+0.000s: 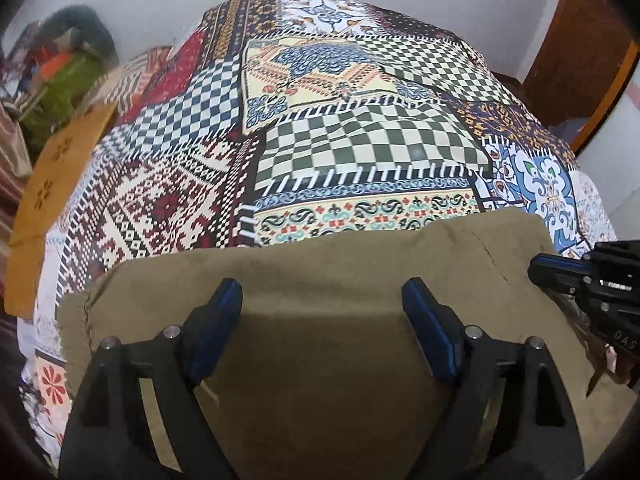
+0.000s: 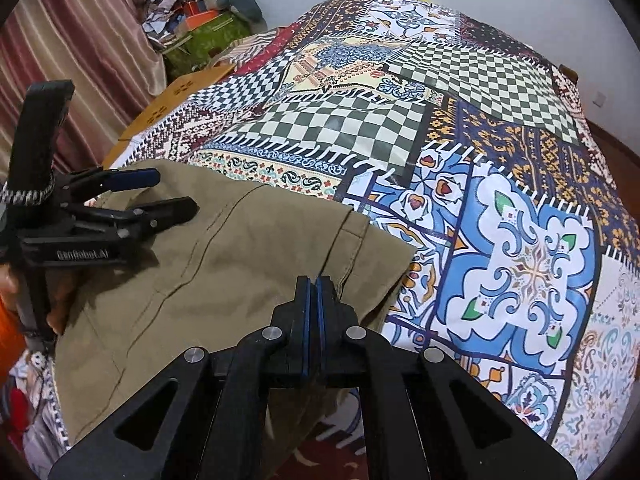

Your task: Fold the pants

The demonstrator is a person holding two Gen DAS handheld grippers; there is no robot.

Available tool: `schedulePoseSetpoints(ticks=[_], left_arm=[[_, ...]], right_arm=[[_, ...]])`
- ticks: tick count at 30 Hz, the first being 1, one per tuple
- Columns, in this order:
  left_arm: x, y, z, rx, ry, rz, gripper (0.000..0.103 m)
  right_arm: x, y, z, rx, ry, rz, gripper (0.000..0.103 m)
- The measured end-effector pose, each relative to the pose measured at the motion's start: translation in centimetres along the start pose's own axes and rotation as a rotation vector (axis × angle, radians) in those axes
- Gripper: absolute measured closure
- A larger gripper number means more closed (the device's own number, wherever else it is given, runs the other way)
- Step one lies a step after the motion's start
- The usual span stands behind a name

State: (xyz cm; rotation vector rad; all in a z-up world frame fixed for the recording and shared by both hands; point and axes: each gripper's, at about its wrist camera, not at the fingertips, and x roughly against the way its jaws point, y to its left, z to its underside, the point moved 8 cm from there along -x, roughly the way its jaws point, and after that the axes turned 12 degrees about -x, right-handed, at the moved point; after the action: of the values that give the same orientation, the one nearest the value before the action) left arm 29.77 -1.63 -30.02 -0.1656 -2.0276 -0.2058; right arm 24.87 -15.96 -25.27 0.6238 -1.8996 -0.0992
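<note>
A bed (image 1: 360,128) with a busy patchwork cover fills both views, with a pale wall behind it. Nearest, at the bottom of the left wrist view, the left claw (image 1: 322,300) stands wide apart over the olive pants (image 1: 320,360) and clamps nothing. In the right wrist view the right claw (image 2: 316,292) is pressed together above the cloth's right edge; whether it pinches fabric I cannot tell. The pants lie folded and mostly flat at the near edge of the bed. A careless pull could drag the layers and undo the fold.
</note>
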Motion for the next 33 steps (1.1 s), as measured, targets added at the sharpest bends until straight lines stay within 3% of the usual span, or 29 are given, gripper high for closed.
schedulePoseSetpoints(ticks=[4, 5, 11, 17, 23, 29, 33], left_arm=[[0.4, 1.5, 0.6, -0.043, -0.002, -0.086, 0.018], [0.6, 2.1, 0.9, -0.045, -0.001, -0.104, 0.018], [3.2, 7.5, 3.4, 0.120, -0.015, -0.051, 0.019], [8.2, 11.2, 6.1, 0.185, -0.079, -0.093, 0.019], [11.5, 12.6, 10.4, 0.200, -0.084, -0.127, 0.019], [12.3, 12.6, 14.9, 0.260, -0.053, -0.087, 0.019], [12.4, 12.6, 17.8, 0.342, -0.013, -0.073, 0.019]], right_arm=[[0.5, -0.4, 0.4, 0.005, 0.007, 0.026, 0.102], [0.8, -0.5, 0.6, 0.001, 0.008, 0.034, 0.098], [2.8, -1.2, 1.2, -0.047, -0.005, 0.061, 0.097], [6.2, 1.1, 0.0, 0.010, -0.105, 0.102, 0.074], [8.0, 5.4, -0.8, 0.059, -0.167, 0.038, 0.066], [6.0, 9.3, 1.5, 0.140, -0.121, 0.003, 0.064], [3.5, 9.3, 3.3, 0.154, -0.038, 0.043, 0.064]])
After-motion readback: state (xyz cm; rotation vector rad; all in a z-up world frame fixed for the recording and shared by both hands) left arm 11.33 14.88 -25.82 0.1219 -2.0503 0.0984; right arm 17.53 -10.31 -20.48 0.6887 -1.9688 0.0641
